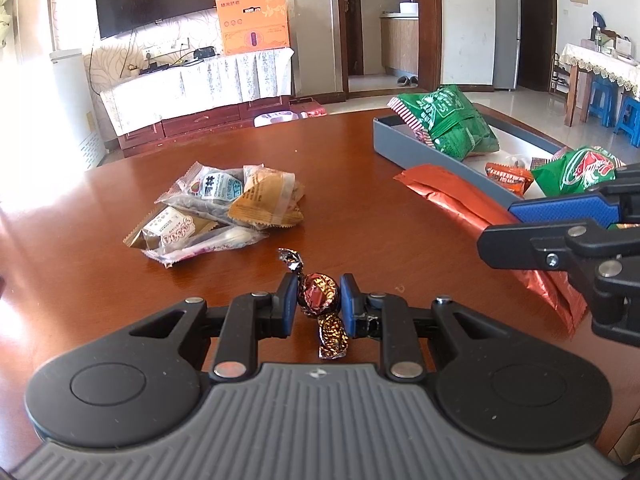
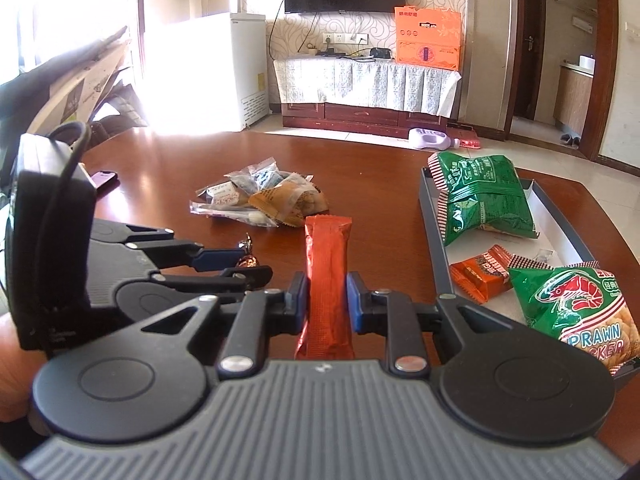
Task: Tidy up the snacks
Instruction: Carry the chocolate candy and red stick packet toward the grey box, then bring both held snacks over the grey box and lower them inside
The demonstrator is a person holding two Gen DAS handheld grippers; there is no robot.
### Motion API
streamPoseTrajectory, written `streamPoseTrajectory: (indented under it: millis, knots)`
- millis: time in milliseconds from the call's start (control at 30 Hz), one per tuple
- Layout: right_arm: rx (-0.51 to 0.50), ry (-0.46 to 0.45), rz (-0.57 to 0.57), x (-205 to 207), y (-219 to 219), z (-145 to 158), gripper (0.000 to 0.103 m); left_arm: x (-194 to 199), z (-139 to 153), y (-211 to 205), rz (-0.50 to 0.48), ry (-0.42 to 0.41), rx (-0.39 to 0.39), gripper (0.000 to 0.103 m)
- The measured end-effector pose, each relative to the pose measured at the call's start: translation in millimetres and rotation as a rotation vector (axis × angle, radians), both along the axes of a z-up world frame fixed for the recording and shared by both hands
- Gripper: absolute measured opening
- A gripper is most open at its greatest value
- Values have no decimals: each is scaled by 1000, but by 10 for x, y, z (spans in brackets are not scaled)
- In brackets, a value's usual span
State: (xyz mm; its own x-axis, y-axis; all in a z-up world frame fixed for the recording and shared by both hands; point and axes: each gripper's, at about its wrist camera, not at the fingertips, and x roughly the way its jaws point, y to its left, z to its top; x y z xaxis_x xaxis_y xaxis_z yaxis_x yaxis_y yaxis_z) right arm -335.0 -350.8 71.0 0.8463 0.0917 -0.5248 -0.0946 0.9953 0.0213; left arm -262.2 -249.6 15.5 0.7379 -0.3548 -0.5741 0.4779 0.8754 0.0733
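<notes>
My left gripper (image 1: pixel 319 294) is shut on a foil-wrapped candy (image 1: pixel 318 294), brown and red with twisted ends, held just above the wooden table (image 1: pixel 360 152). My right gripper (image 2: pixel 327 296) is shut on a long orange snack packet (image 2: pixel 328 264) that points away from me. In the left wrist view that orange packet (image 1: pixel 460 200) lies beside the grey tray (image 1: pixel 400 140), with the right gripper (image 1: pixel 560 232) at the frame's right edge. The tray (image 2: pixel 438 248) holds two green bags (image 2: pixel 484 196) (image 2: pixel 576 304) and a small orange packet (image 2: pixel 482 272).
A pile of several small wrapped snacks (image 1: pixel 224 208) lies mid-table, also seen as the pile (image 2: pixel 260 200) from the right wrist. A dark phone-like object (image 2: pixel 103 178) rests at the table's left. Beyond the table stand a TV cabinet (image 2: pixel 364 92), an orange box (image 2: pixel 428 36) and a white freezer (image 2: pixel 236 68).
</notes>
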Motion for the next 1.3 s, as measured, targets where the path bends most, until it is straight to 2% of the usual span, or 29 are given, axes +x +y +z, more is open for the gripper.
streamPoseTrajectory:
  millis: [567,1300]
  knots:
    - [11,-22,-27,-59,-109,51,24,-52,39,-208,-28,-21,6,27]
    - [23,-49,-56,-137,-286,128,24,-98,126,-481,-54,-31,-27,27]
